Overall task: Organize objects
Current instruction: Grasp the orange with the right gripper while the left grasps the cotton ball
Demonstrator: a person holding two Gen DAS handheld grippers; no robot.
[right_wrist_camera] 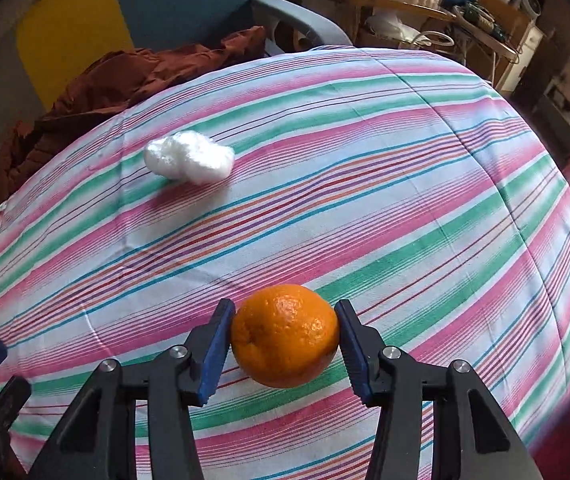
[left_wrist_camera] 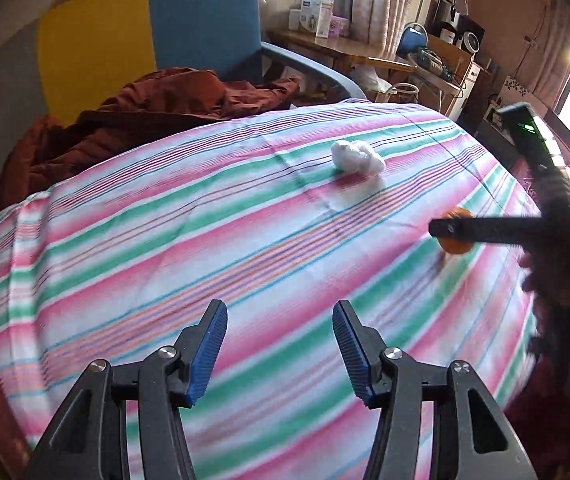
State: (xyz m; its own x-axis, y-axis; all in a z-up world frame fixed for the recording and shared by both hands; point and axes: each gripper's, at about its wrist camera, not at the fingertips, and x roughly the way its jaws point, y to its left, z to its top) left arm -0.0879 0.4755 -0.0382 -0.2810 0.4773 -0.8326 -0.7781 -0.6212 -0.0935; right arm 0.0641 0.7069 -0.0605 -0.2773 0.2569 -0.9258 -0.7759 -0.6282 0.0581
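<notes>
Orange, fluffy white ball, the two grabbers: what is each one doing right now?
orange: between the right gripper's pads, both touching its sides.
white wad: loose on the striped cloth, apart from everything.
right gripper: shut on the orange.
left gripper: open, nothing between its fingers, above the cloth.
brown garment: crumpled at the cloth's far edge.

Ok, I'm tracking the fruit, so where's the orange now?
In the right wrist view the orange sits between the right claw's blue pads on the striped cloth, with the white wad beyond it to the left.
</notes>
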